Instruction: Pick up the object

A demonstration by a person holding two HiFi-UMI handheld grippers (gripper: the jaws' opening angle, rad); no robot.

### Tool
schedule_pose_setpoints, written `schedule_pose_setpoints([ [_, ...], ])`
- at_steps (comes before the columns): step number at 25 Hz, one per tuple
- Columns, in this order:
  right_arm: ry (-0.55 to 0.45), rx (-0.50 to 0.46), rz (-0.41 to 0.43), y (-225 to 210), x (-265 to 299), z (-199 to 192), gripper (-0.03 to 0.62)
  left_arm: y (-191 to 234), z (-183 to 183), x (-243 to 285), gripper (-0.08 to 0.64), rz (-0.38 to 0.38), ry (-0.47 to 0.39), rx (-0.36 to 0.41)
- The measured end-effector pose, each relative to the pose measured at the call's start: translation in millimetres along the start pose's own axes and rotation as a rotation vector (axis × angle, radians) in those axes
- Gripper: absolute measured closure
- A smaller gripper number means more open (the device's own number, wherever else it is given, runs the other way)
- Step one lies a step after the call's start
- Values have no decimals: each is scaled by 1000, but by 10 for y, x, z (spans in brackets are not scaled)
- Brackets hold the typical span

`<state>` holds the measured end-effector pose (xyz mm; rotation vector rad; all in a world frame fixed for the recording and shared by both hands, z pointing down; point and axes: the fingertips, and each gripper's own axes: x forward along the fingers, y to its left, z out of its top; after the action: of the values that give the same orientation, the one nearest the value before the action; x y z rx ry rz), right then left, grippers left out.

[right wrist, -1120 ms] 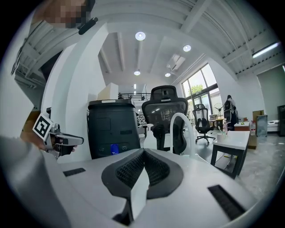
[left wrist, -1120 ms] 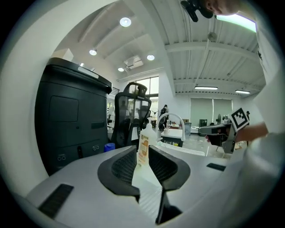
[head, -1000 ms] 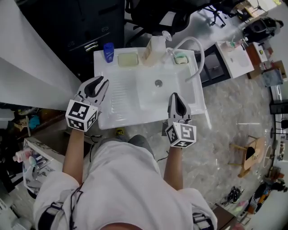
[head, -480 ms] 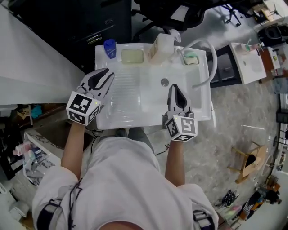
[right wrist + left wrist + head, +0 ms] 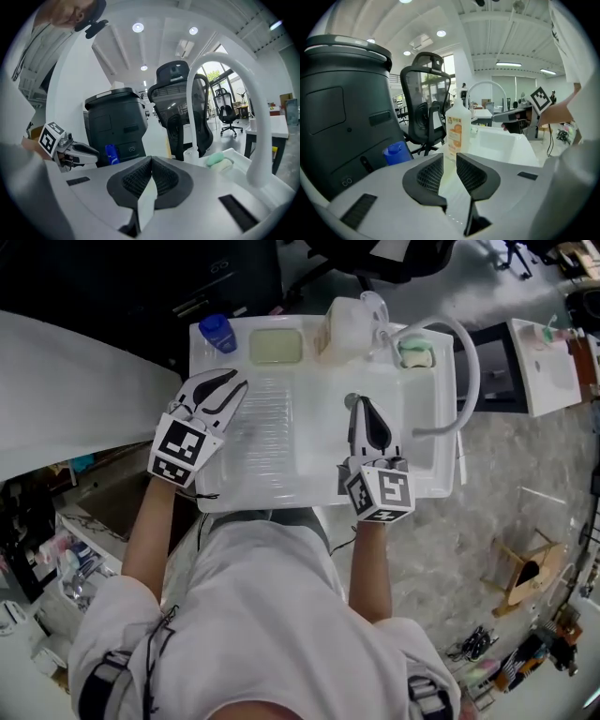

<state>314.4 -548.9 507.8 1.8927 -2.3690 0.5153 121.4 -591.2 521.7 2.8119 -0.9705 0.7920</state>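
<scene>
A white sink unit (image 5: 309,498) stands below me. Along its back rim are a blue-capped bottle (image 5: 217,332), a pale yellow soap bar (image 5: 275,346), a translucent bottle with an orange label (image 5: 352,326) and a green soap (image 5: 413,352). My left gripper (image 5: 236,382) hovers over the ribbed drainboard, open with a narrow gap and holding nothing. It points at the labelled bottle (image 5: 458,131), with the blue bottle (image 5: 397,153) to its left. My right gripper (image 5: 356,401) hangs over the basin near the drain, shut and empty.
A white curved faucet hose (image 5: 459,362) arches over the basin's right side and looms close in the right gripper view (image 5: 253,117). Behind the sink stand a dark bin (image 5: 115,126) and an office chair (image 5: 180,112). A white wall panel (image 5: 75,399) runs along the left.
Both grippers have moved forward from the sink's front edge to over it, the left above the drainboard, the right above the basin. Their jaws have not changed.
</scene>
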Motion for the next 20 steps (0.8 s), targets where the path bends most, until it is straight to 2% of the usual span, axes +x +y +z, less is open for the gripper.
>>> schedule_pose_setpoints([
  [9, 69, 17, 20, -116, 342, -350, 586, -16, -429, 721, 477, -87, 169, 165],
  [11, 81, 11, 25, -146, 397, -395, 586, -27, -554, 873, 474, -96, 226, 226],
  [16, 106, 36, 26, -222, 557, -501, 586, -16, -888, 1207, 465, -115, 370, 439],
  [20, 111, 54, 43, -228, 700, -537, 586, 2, -1043, 1425, 459, -120, 427, 523],
])
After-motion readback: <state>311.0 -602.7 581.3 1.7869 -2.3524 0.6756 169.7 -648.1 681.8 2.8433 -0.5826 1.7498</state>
